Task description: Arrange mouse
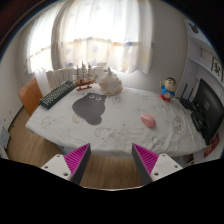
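Over at the far left of the counter [60, 125] lies a dark keyboard [57, 93], angled along the edge, with a small ship model [83, 72] just behind it near the curtained window [95, 35]. A dark mouse mat [93, 107] sits mid-counter, a white plush toy [110, 84] just beyond it. Moving right, the pink mouse [149, 121] rests alone on the pale cloth, well ahead of the fingers. A blue figurine [168, 91] stands farther right, beside a black monitor [207, 105]. The hand-held gripper [113, 160] hangs short of the counter, fingers spread apart, nothing between them.
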Available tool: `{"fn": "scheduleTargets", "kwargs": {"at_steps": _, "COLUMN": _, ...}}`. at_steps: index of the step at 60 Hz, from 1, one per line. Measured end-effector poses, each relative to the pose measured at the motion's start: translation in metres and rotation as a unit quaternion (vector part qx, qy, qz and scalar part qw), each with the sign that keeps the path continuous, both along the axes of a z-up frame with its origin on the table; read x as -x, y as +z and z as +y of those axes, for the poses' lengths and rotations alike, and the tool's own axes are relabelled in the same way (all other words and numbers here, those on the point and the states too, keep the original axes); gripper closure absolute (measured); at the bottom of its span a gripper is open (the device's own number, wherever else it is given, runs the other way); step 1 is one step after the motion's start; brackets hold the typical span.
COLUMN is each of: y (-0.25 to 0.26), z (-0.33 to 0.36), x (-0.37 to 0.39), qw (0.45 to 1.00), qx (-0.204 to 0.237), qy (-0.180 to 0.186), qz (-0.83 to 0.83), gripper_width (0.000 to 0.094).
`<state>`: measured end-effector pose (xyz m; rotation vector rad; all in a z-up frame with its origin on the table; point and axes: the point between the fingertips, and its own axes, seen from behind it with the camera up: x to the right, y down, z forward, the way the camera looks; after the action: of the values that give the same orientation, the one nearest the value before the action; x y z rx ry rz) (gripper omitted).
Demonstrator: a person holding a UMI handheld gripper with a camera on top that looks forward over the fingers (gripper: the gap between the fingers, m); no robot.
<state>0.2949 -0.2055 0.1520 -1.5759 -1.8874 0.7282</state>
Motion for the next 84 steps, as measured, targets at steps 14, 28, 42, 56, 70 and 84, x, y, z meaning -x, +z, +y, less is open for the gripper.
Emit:
{"fn": "scheduleTargets", "kwargs": {"at_steps": 14, "y": -0.017, "z": 0.067, "x": 0.028, "qw": 0.999, "qx": -0.008, "qy": -0.043, "qz": 0.019, "gripper_width": 0.0084}}
{"fn": "scheduleTargets", "kwargs": {"at_steps": 28, "y": -0.035, "z": 0.151, "x": 0.051, "qw": 0.995, "qx": -0.027, "qy": -0.093, "qz": 0.035, "gripper_width": 0.008}}
{"fn": "scheduleTargets", "kwargs": {"at_steps": 42, "y": -0.068, "z": 0.205, "x": 0.095, "qw": 0.992, "qx": -0.025, "qy": -0.11, "qz": 0.052, "gripper_width": 0.0081}}
{"fn": "scheduleTargets", "kwargs": {"at_steps": 56, "y": -0.106, "z": 0.218, "x": 0.171, "qw": 0.992, "qx": 0.01, "qy": -0.092, "qz": 0.082, "gripper_width": 0.0081}}
{"fn": "scheduleTargets", "kwargs": {"at_steps": 70, "y": -0.146, "z": 0.213, "x": 0.241, "qw": 0.996, "qx": 0.022, "qy": -0.051, "qz": 0.068, "gripper_width": 0.0084}}
{"fn": "scheduleTargets", "kwargs": {"at_steps": 84, "y": -0.163, "z": 0.226, "x": 0.299, "qw": 0.997, "qx": 0.019, "qy": -0.045, "qz": 0.06, "gripper_width": 0.008}}
